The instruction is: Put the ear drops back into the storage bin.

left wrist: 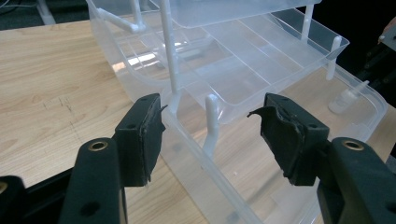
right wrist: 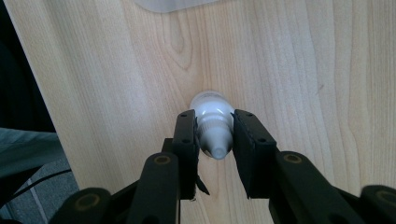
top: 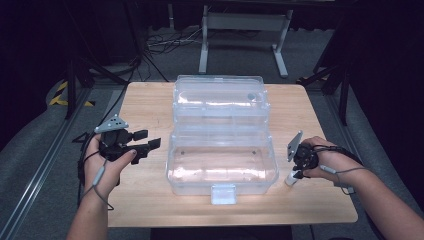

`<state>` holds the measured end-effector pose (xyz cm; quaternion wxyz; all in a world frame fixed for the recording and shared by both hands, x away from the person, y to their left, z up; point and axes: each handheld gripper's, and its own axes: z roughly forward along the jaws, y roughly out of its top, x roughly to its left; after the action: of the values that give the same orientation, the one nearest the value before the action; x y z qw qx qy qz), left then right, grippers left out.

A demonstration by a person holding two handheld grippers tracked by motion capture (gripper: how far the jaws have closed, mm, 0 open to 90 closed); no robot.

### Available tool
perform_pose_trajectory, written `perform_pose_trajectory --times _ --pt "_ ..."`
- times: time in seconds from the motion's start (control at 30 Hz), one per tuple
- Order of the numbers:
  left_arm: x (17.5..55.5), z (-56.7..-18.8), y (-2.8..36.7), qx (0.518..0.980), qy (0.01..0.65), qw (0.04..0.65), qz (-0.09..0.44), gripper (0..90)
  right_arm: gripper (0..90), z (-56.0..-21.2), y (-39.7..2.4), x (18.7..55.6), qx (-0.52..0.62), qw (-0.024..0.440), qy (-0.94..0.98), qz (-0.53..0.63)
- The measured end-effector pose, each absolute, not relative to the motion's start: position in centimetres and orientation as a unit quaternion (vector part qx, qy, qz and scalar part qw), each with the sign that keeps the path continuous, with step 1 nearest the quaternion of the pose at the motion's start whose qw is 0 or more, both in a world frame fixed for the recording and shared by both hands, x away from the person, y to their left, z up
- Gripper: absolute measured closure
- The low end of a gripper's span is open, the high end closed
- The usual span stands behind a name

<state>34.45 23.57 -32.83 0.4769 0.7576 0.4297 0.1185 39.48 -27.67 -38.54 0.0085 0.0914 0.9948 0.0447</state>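
Right tool (right wrist: pixel 214 135) w/ jaws closed around small white plastic dropper bottle (right wrist: pixel 213 122) standing on table beside clear plastic box (top: pixel 222 150); squeeze mid-body, lift straight; left tool (left wrist: pixel 210 135) open, empty

light wooden table (top: pixel 150 107); open clear plastic box (top: pixel 222 167) sits at centre, small white dropper bottle (top: pixel 291 177) stands at the box's 3 o'clock.

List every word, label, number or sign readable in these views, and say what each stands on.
None can be read: the small white bottle, the clear plastic box, the wooden table and both grippers show no print.
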Motion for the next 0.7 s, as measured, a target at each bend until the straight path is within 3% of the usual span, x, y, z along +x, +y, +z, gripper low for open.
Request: perform_pose_trajectory --times 0.7 --pt "34.5 -32.9 23.8 0.758 0.431 0.476 0.118 39.4 71.6 -34.2 -27.2 39.2 0.111 -0.003 0.992 0.06"
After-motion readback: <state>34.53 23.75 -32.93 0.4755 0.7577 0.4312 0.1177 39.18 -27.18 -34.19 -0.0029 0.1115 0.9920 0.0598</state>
